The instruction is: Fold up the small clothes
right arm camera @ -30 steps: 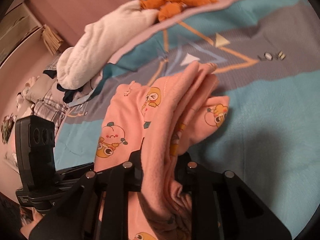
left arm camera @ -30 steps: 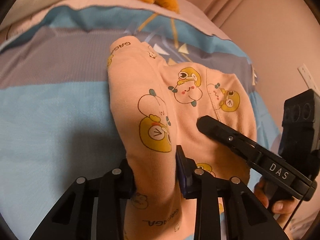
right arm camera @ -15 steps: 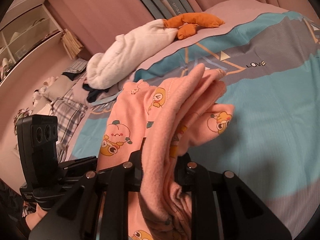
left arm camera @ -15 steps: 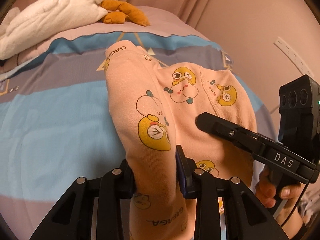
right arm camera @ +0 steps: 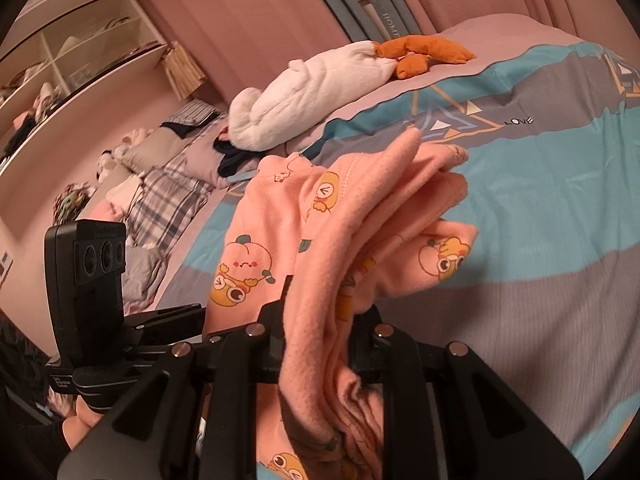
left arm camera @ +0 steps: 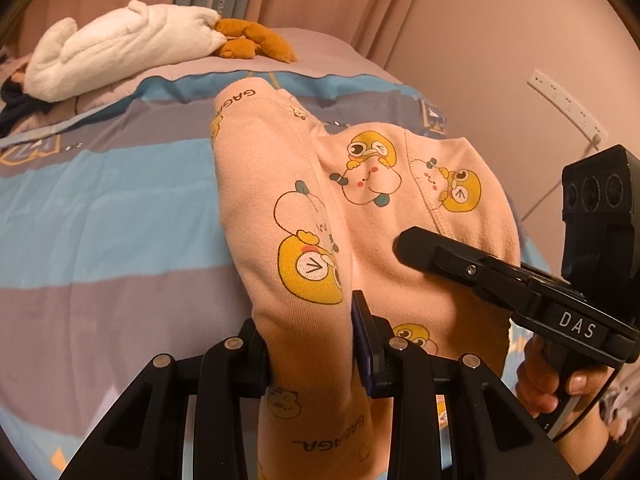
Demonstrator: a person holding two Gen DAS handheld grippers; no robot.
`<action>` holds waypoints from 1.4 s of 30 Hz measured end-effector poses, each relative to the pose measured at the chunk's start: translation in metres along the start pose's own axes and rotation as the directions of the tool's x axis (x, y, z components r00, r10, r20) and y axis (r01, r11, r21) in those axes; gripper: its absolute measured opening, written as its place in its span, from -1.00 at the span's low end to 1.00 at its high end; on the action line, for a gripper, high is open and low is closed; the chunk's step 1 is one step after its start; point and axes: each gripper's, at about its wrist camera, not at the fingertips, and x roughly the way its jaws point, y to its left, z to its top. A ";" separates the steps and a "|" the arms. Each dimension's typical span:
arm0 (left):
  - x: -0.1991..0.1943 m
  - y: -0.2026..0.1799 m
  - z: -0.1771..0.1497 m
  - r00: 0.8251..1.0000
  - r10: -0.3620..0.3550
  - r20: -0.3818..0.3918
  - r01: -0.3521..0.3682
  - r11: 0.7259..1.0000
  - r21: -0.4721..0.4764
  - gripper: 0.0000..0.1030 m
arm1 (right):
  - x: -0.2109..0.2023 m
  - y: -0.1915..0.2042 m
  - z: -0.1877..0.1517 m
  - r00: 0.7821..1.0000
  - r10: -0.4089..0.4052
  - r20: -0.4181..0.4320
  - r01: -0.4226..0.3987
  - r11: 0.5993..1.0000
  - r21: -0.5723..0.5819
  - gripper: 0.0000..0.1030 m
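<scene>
Left claw (left arm camera: pixel 312 344): clamped on a fold of the pink garment (left arm camera: pixel 360 208), dead centre at 6 o'clock.
Right claw (right arm camera: pixel 320 320): pinching bunched layers of that same garment (right arm camera: pixel 360 220); also in the left view at 4 o'clock.
Garment: held between both my claws, above the striped bed (left arm camera: pixel 100 200).
Plush toy (left arm camera: pixel 120 48): on the bed, at 11 o'clock.

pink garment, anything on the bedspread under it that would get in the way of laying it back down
Nothing visible does. Both grippers, left and right, grip the pink garment, and the striped bedspread beside it is bare. The white plush lies far off.
</scene>
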 end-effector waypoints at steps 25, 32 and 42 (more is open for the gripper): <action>-0.068 -0.004 -0.055 0.992 0.091 0.089 -0.086 0.995 -0.057 -0.39 | -0.025 0.078 -0.044 0.998 0.060 -0.007 -0.060 0.986 -0.156 -0.60; -0.081 -0.007 -0.065 0.984 0.129 0.123 -0.122 0.991 -0.062 -0.39 | -0.026 0.097 -0.048 0.996 0.090 -0.013 -0.091 0.980 -0.180 -0.60; -0.095 -0.003 -0.075 0.978 0.134 0.160 -0.122 0.989 -0.085 -0.39 | -0.025 0.118 -0.047 0.994 0.109 -0.016 -0.110 0.970 -0.218 -0.60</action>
